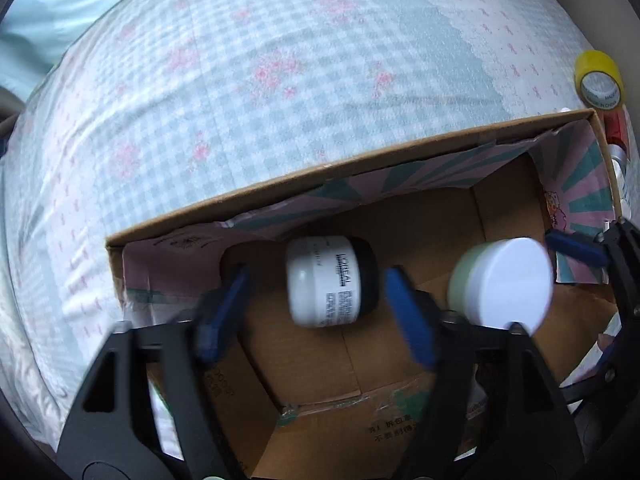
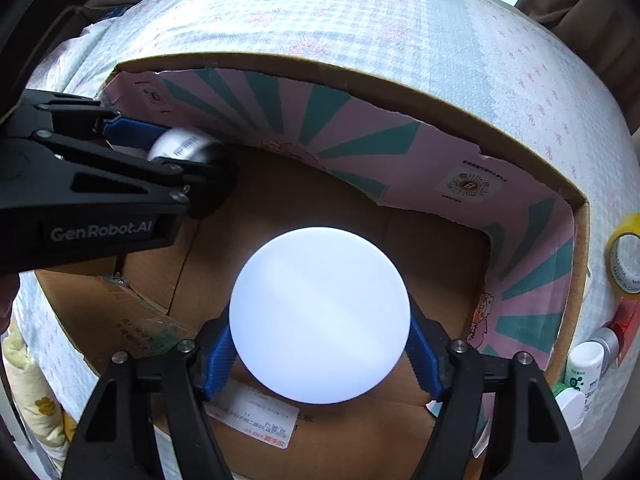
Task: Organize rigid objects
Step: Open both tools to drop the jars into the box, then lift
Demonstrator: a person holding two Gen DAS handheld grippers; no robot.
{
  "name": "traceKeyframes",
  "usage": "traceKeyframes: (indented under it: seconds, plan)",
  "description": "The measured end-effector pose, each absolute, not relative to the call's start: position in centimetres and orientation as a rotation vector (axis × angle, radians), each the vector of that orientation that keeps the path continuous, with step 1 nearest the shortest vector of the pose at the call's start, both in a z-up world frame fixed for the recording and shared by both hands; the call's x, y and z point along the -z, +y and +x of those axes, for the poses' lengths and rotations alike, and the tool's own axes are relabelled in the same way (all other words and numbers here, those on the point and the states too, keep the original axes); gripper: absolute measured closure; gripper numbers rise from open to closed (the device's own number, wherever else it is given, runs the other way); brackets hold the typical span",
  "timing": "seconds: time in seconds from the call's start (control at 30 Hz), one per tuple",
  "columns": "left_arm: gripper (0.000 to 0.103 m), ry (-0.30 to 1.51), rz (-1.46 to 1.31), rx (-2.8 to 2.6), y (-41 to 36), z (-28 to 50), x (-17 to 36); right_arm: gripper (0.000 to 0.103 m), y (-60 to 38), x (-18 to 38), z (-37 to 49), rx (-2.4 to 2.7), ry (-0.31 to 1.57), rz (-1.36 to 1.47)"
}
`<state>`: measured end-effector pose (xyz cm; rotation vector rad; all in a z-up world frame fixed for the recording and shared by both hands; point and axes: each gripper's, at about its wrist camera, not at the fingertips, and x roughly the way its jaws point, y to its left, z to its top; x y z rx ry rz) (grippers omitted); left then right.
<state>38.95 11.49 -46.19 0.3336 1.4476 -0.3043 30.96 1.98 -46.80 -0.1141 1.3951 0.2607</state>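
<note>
My left tongs [image 1: 316, 296] hang inside the cardboard box [image 1: 348, 160], spread wide. The white jar with the black lid [image 1: 330, 280] lies on its side between the blue pads [image 1: 408, 316], with a gap on either side, so nothing presses on it. It looks blurred, and I cannot tell whether it rests on the box floor.

My right tongs [image 2: 320, 356] are in the same box, just beside the left. The green jar with the white lid [image 2: 320, 314] sits between their pads [image 2: 218, 356], lid towards the camera. The pads stand wide at the lid's edges; from the left view they seem clear of it, though I cannot be sure of the near side.

The box walls, lined with pink and teal striped paper, rise close around both tongs, and the left tongs crowd the left side in the right view. A shipping label [image 2: 252, 420] is stuck on the box floor.

The box sits on a bed with a checked blue and pink cover [image 1: 240, 80]. Outside its right wall lie a roll of yellow tape [image 2: 624, 256], a red thing [image 2: 626, 320] and a small white bottle [image 2: 582, 368].
</note>
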Motion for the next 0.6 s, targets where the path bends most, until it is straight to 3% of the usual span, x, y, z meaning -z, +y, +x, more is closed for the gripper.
traceKeyframes:
  seconds: [0.03, 0.6]
  plan:
    - [0.000, 1.439, 0.327, 0.314, 11.6, 39.0, 45.8, 0.000, 1.8, 46.4, 30.8, -0.265, 1.370, -0.105]
    - [0.000, 1.384, 0.285, 0.304, 14.5, 37.0, 41.9, 0.000, 0.6, 42.9, 28.8, -0.230, 1.349, -0.102]
